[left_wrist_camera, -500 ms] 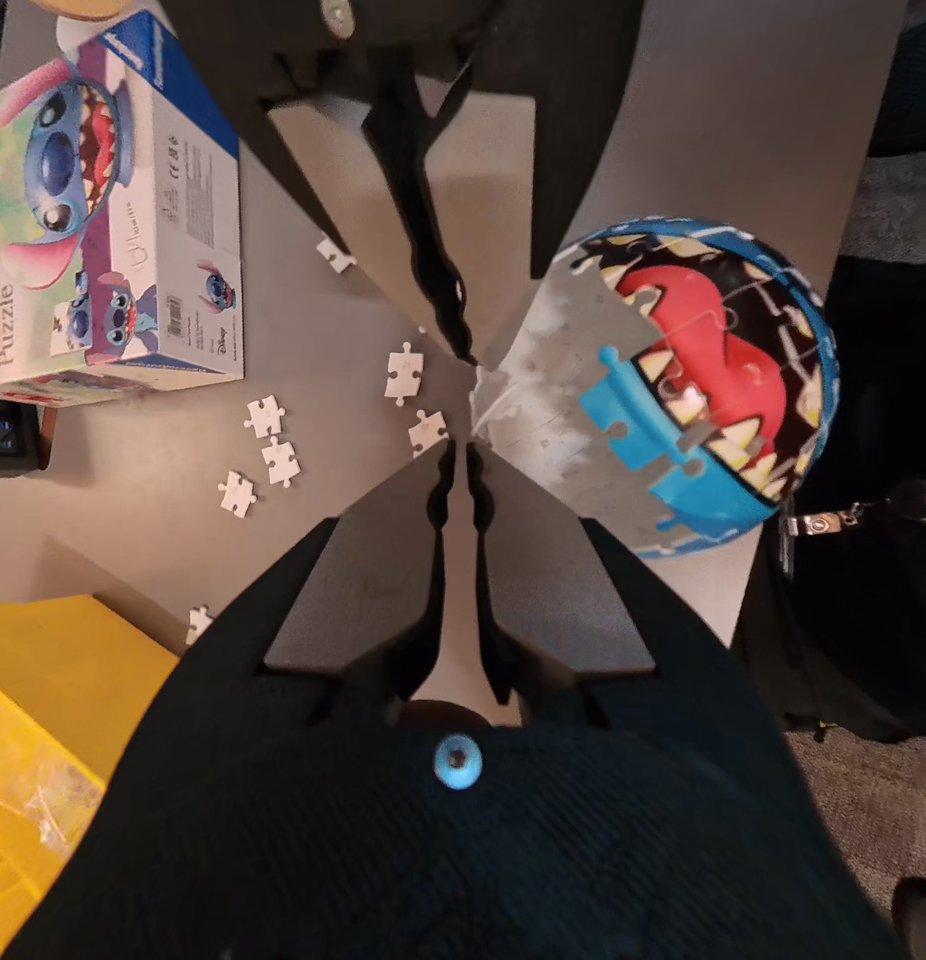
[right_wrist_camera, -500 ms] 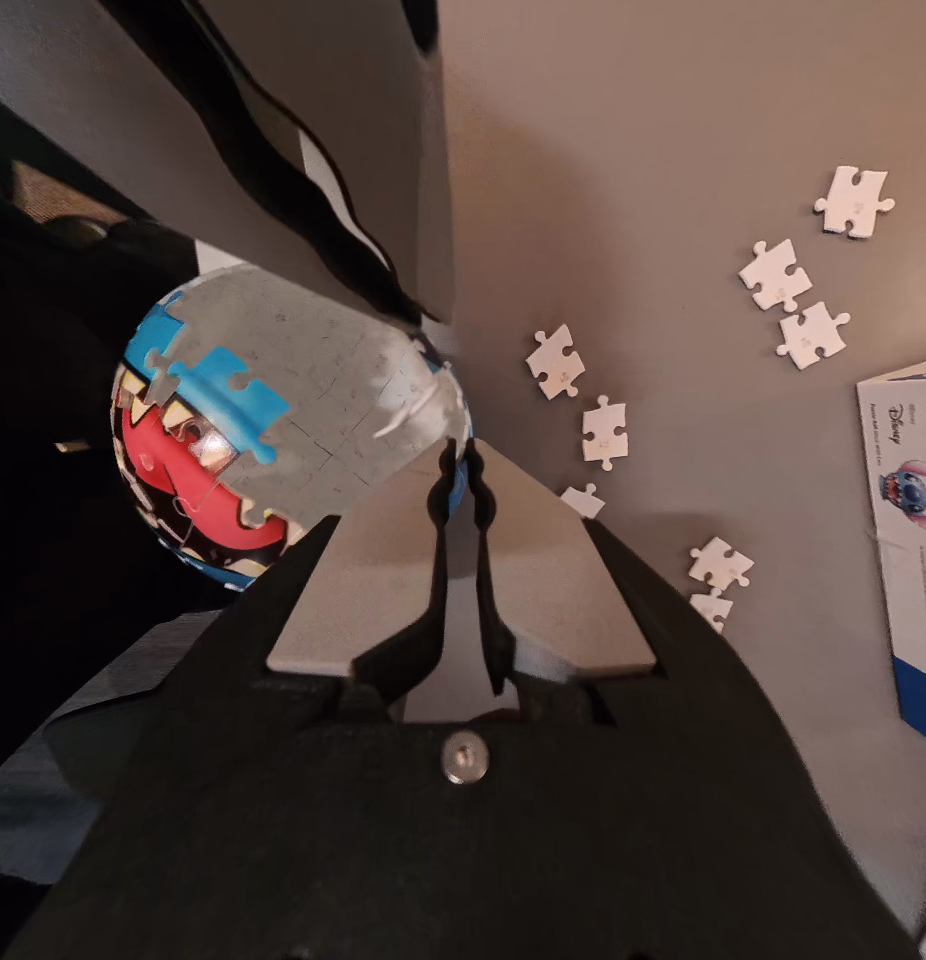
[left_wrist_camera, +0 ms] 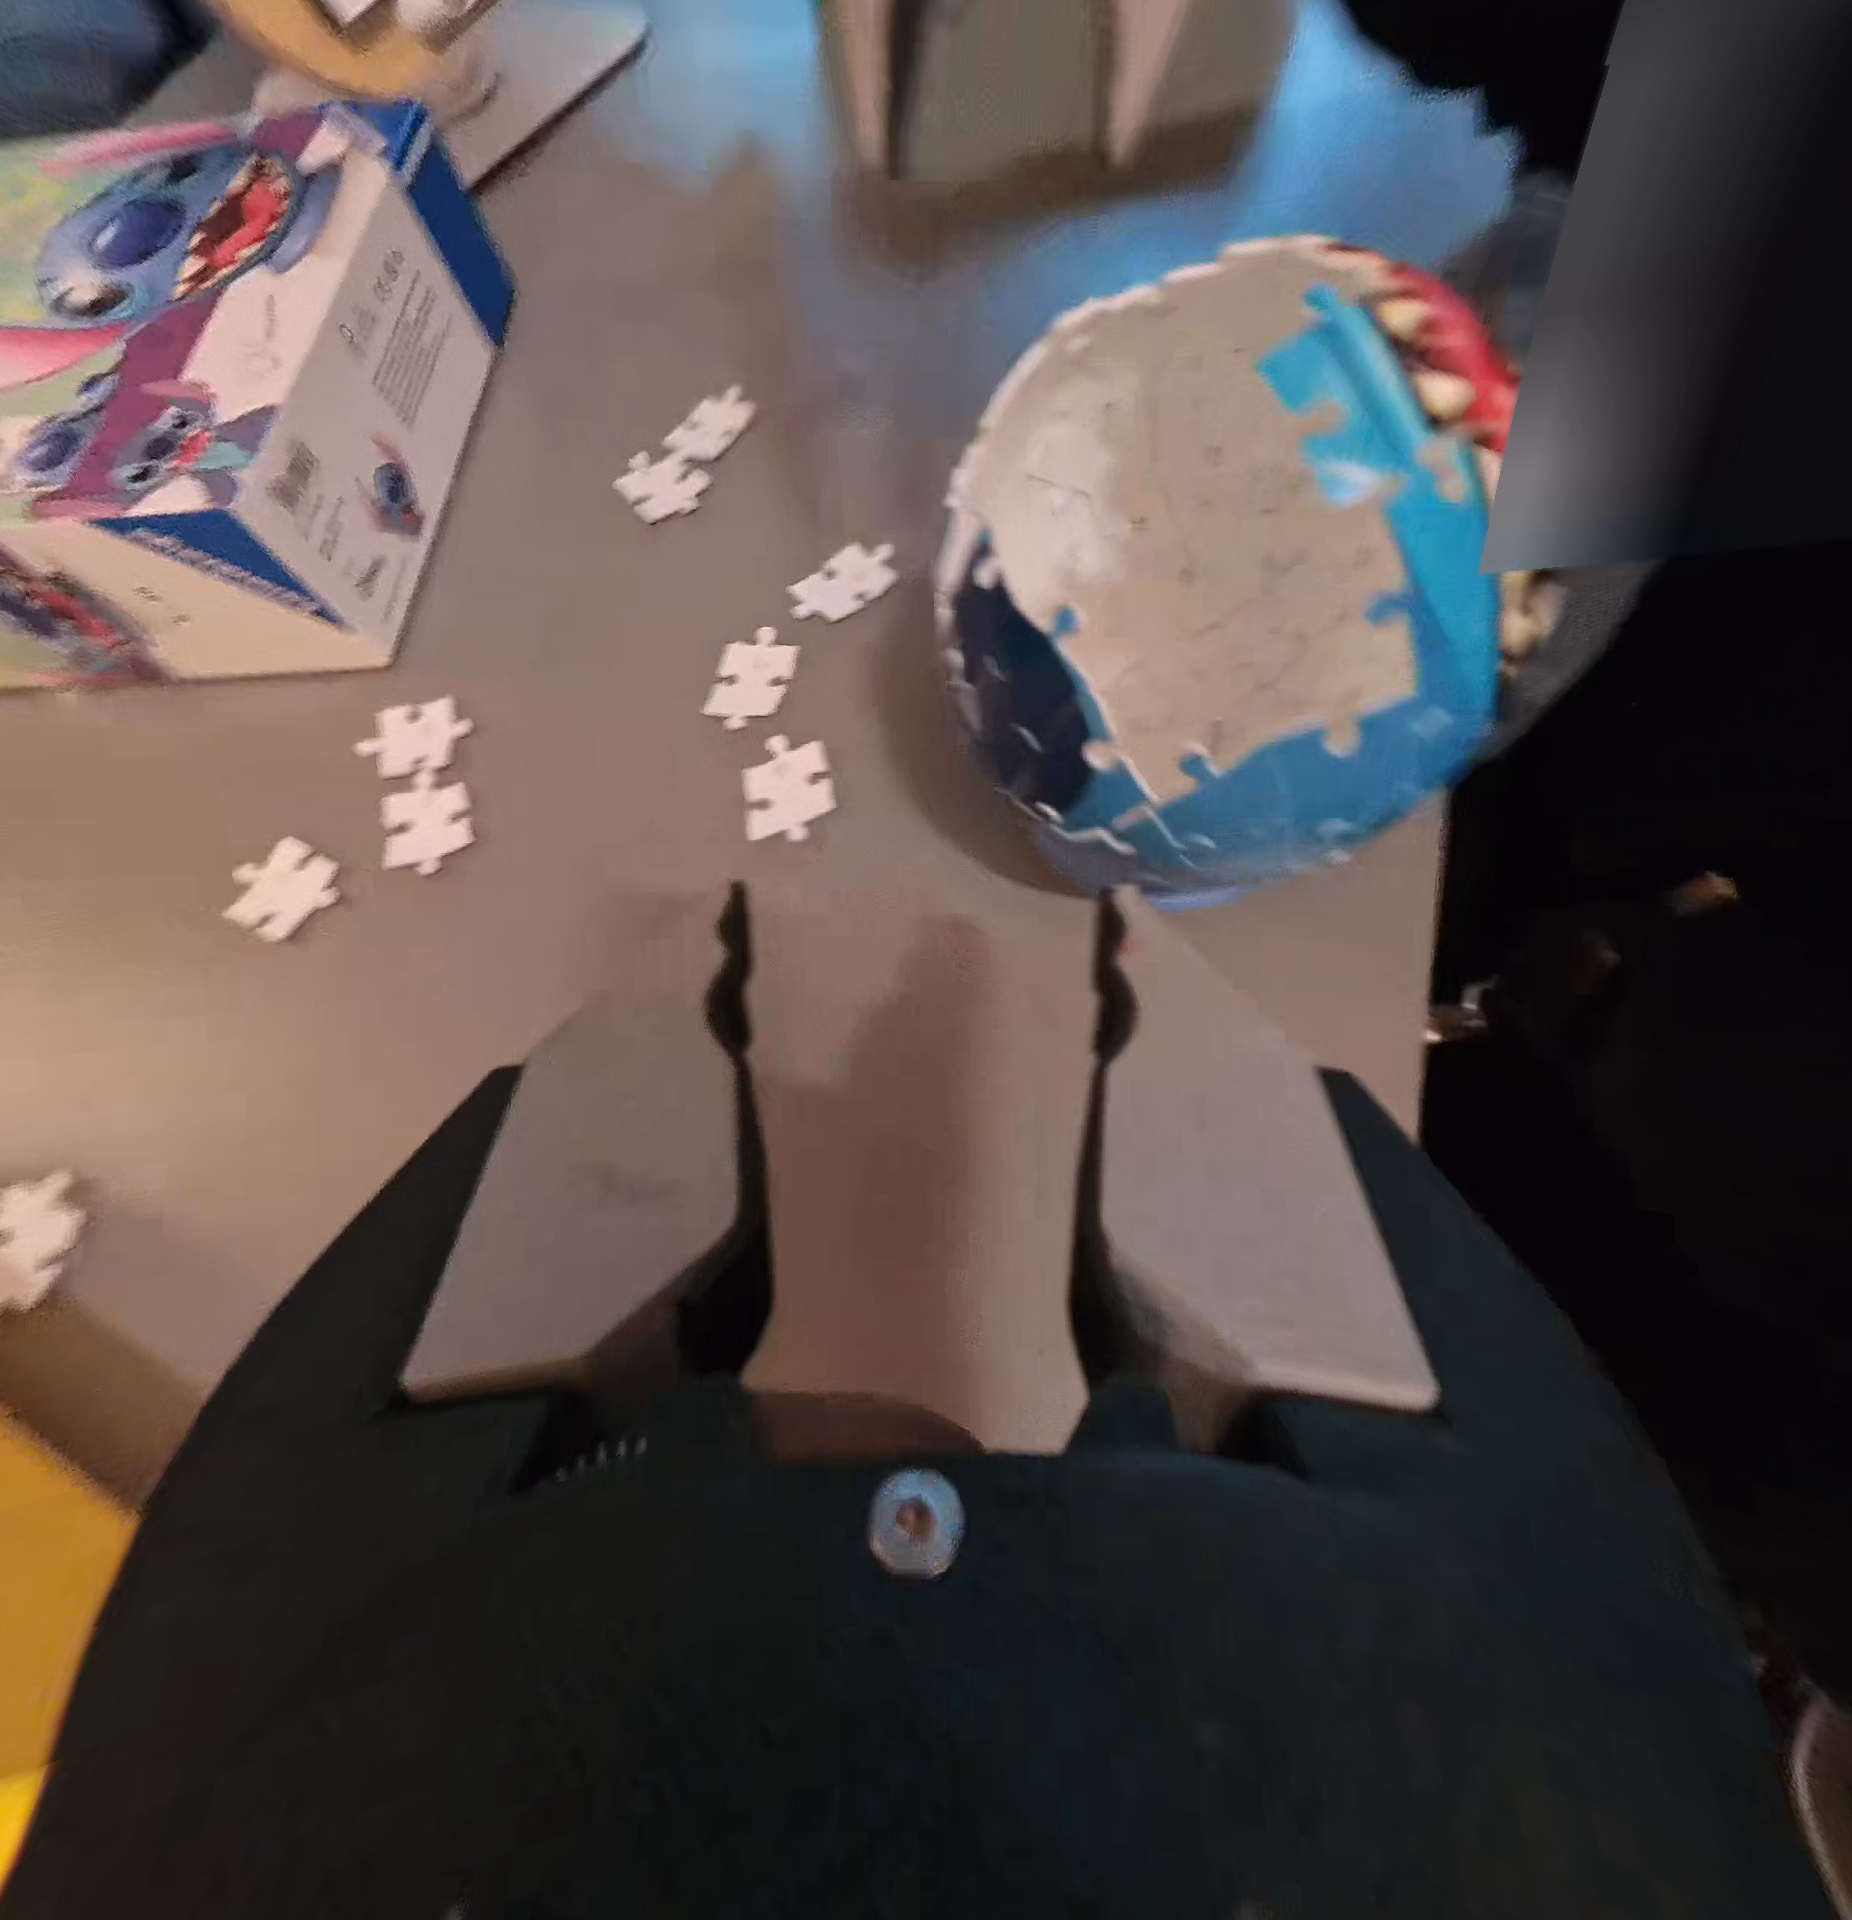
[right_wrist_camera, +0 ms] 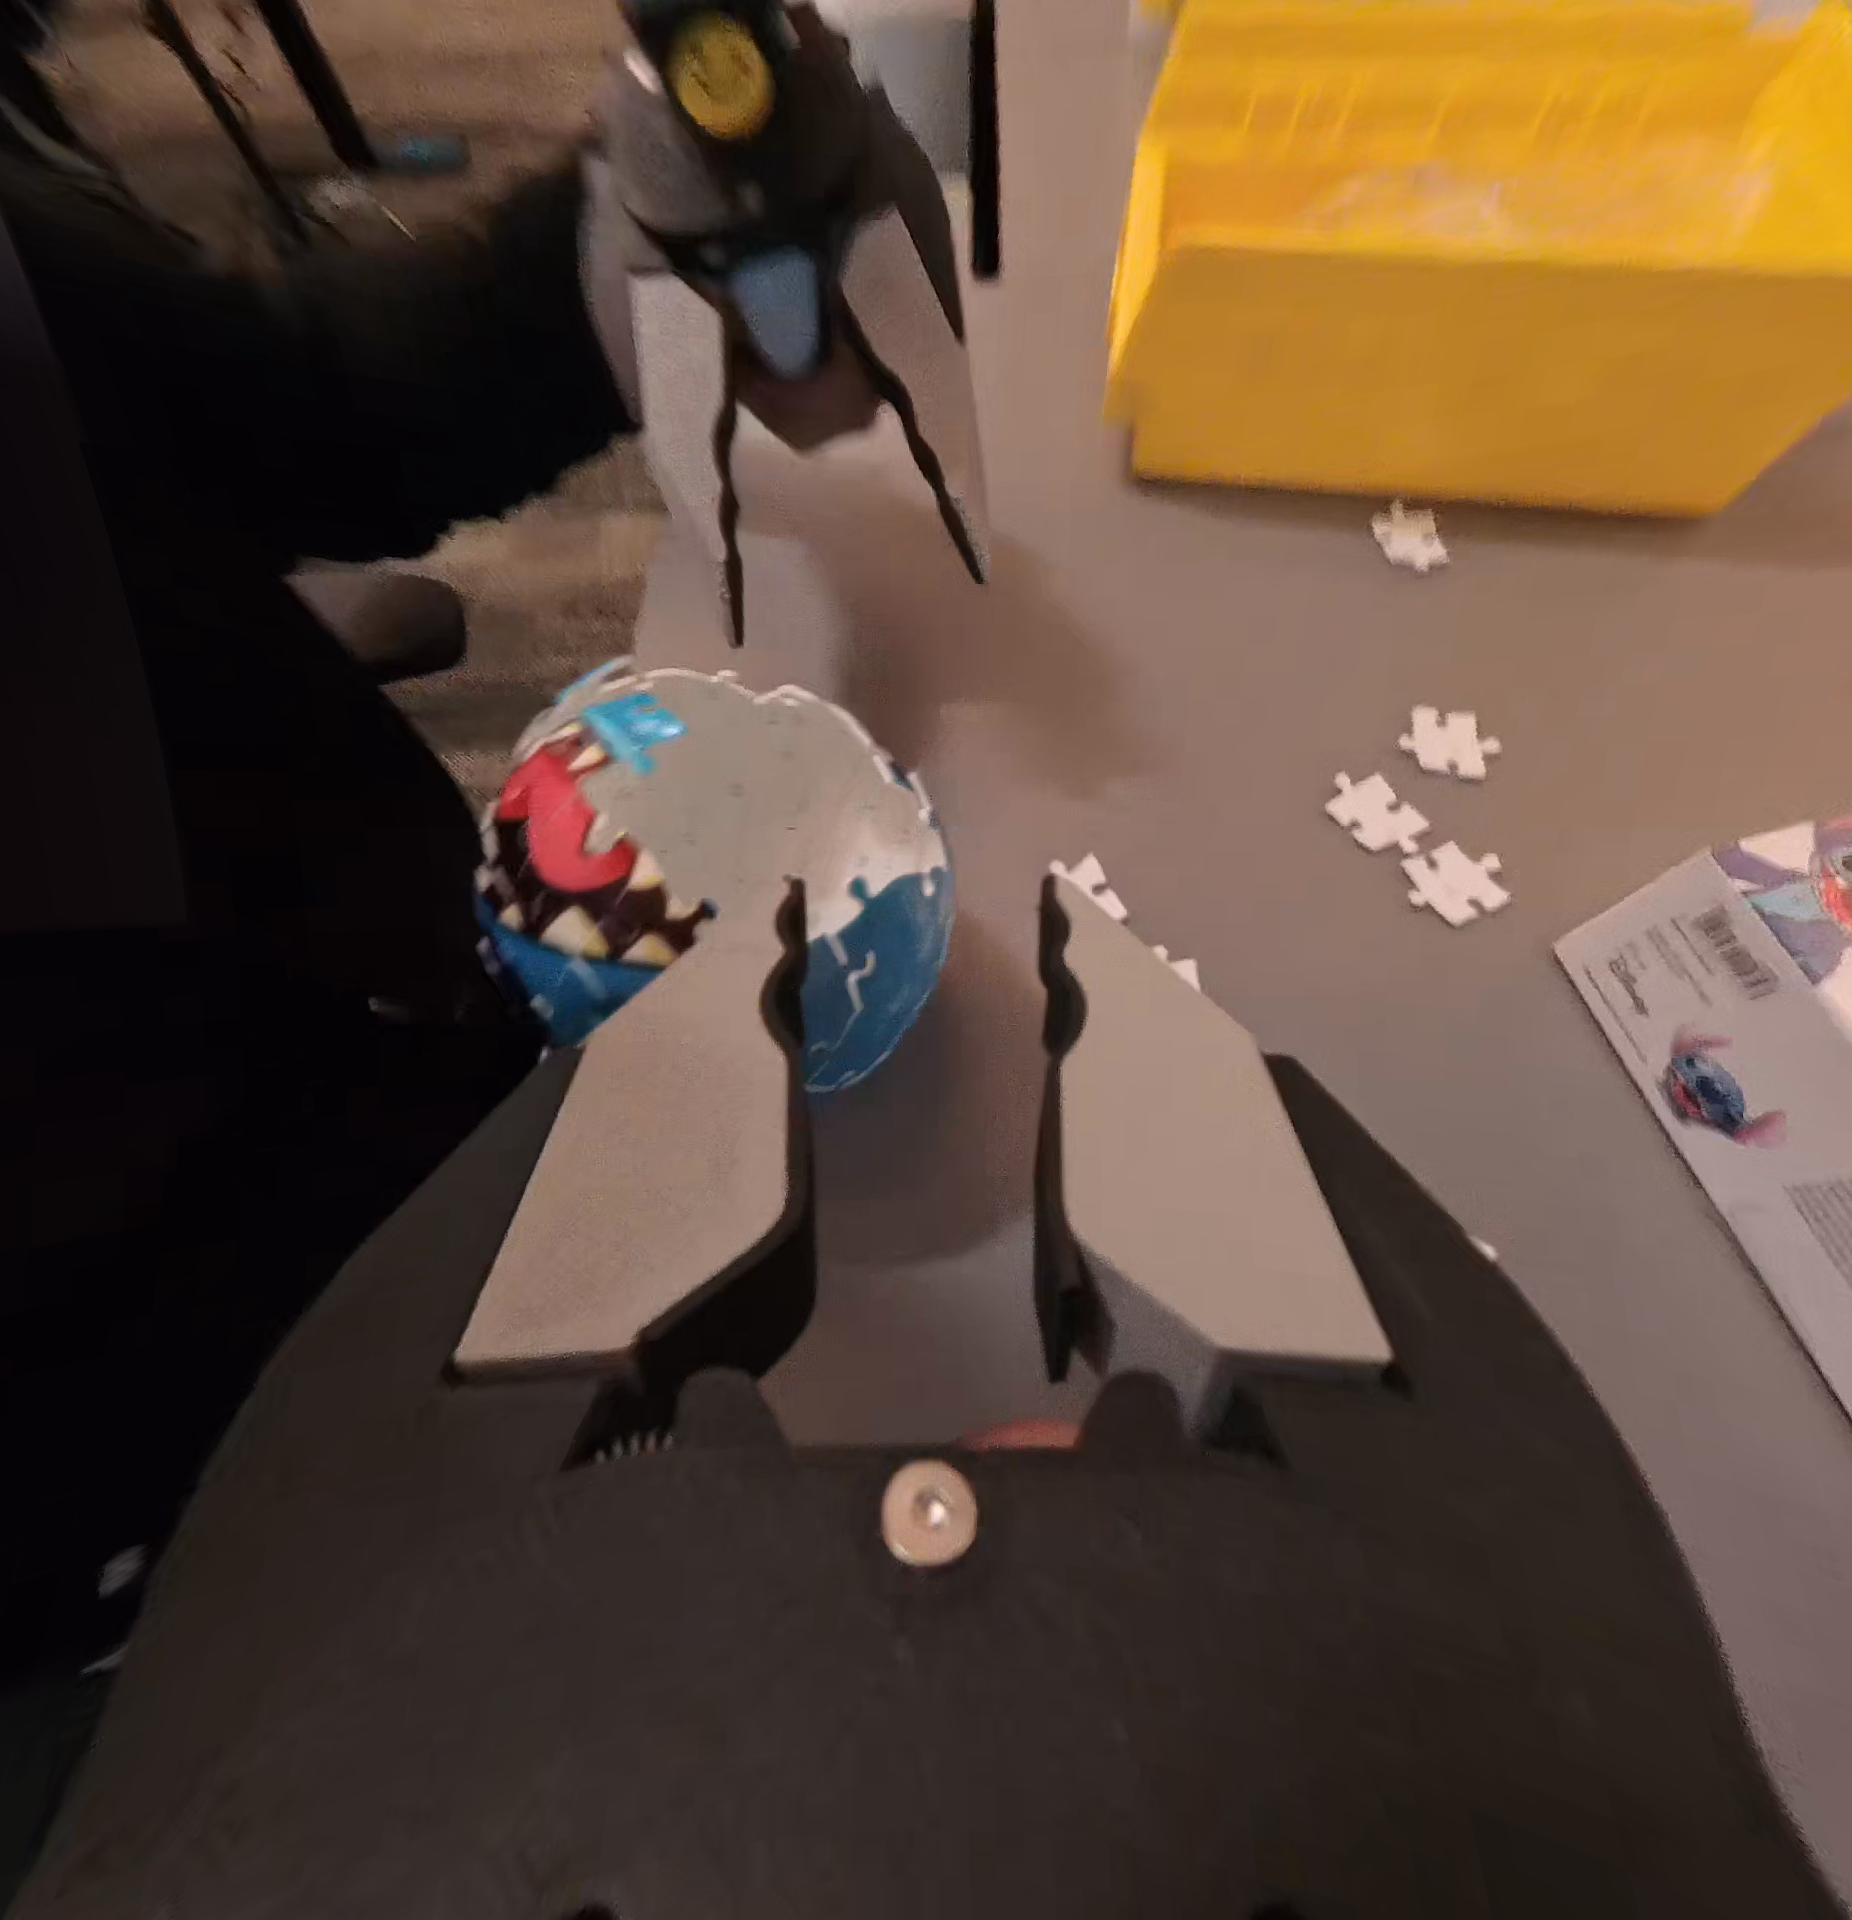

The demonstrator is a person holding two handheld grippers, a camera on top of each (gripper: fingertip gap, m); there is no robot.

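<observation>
A partly built puzzle ball [left_wrist_camera: 1213, 582], grey-white and blue with a red toothed mouth, rests on the grey table [left_wrist_camera: 589, 1018] near its edge, with a dark gap in its shell. My left gripper [left_wrist_camera: 922, 904] is open and empty, just in front of the ball and a little to its left. My right gripper [right_wrist_camera: 920, 888] is open and empty, and its left finger overlaps the ball [right_wrist_camera: 735, 831] in view. The left gripper [right_wrist_camera: 857, 603] also shows beyond the ball in the right wrist view, open. Neither gripper holds the ball.
Several loose white puzzle pieces [left_wrist_camera: 756, 675] lie left of the ball, and they also show in the right wrist view [right_wrist_camera: 1421, 821]. The puzzle's printed box [left_wrist_camera: 278, 436] stands at the far left. A yellow bin [right_wrist_camera: 1473, 312] sits beyond the pieces. The table edge runs right beside the ball. The tips of one gripper are about 15 cm away from the tips of the other.
Both grippers were shut at the ball's grey patch. Both have now opened and drawn back, and the ball sits free on the table.
</observation>
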